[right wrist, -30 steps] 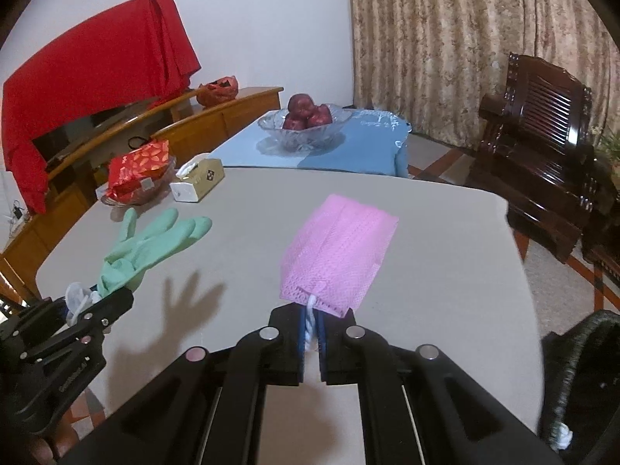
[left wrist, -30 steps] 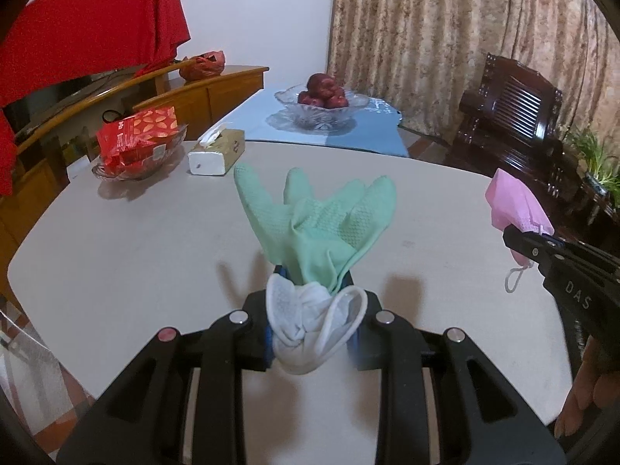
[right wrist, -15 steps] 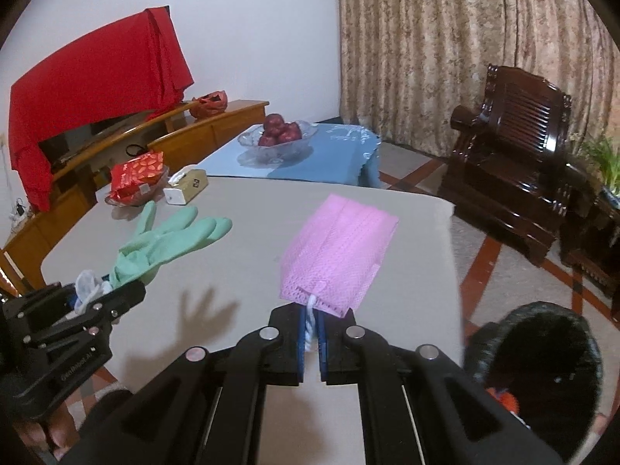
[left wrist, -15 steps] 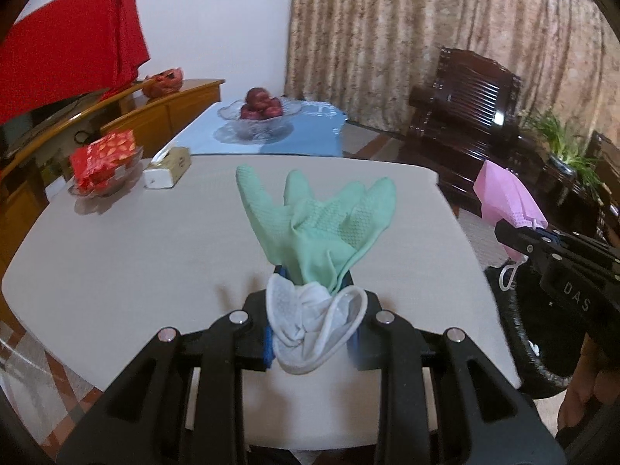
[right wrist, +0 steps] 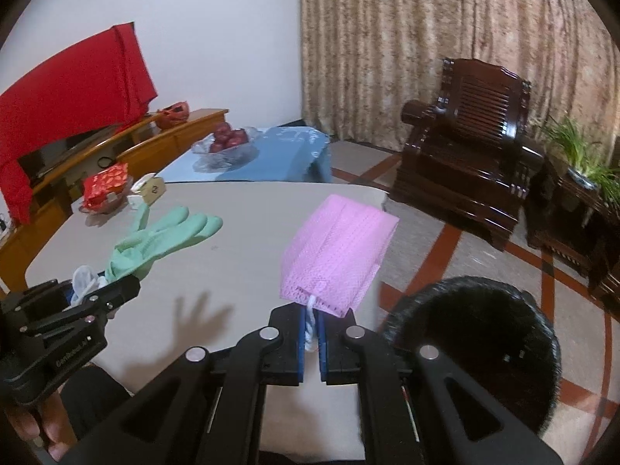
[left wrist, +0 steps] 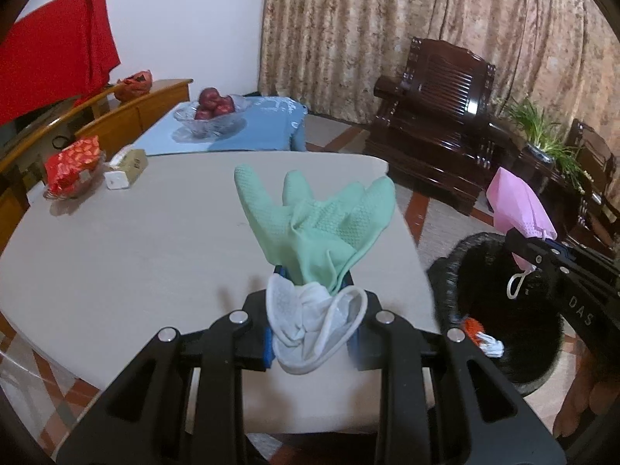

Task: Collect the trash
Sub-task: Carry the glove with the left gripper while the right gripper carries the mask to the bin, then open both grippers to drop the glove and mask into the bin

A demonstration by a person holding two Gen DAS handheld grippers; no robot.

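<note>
Room: patterned beige curtains (right wrist: 445,38) covered the back wall, with a dark wooden armchair (right wrist: 469,128) in front of them and a potted green plant (right wrist: 581,151) to its side.
Tabletop: the pale rounded tabletop (left wrist: 128,248) filled the foreground, above a floor with red stripes.
Far tabletop edge: a red package in a glass dish (left wrist: 73,166) sat just beside a tissue box (left wrist: 126,162).
Low table beyond: a glass bowl of red fruit (left wrist: 213,110) stood on a blue cloth (left wrist: 267,128).
Sideboard: a wooden sideboard (right wrist: 166,139) ran along the white wall, with red fabric (right wrist: 73,77) draped over a screen.
Left claw: the left claw (left wrist: 312,279) was clamped on a green rubber glove (left wrist: 317,221) near its cuff; the fingers of the glove stood up and forward above the tabletop, and the white lining bunched out behind the jaws.
Right claw: the right claw (right wrist: 310,317) was pinched nearly closed on the white ear loop of a pink face mask (right wrist: 339,255), which stuck forward from the jaws in the air.
Trash bin: a black round bin (right wrist: 472,352) stood on the floor beside the tabletop's right edge; in the left wrist view, red and white scraps (left wrist: 480,333) lay inside it.
Mask position: the left wrist view showed the mask above the bin's far rim.
</note>
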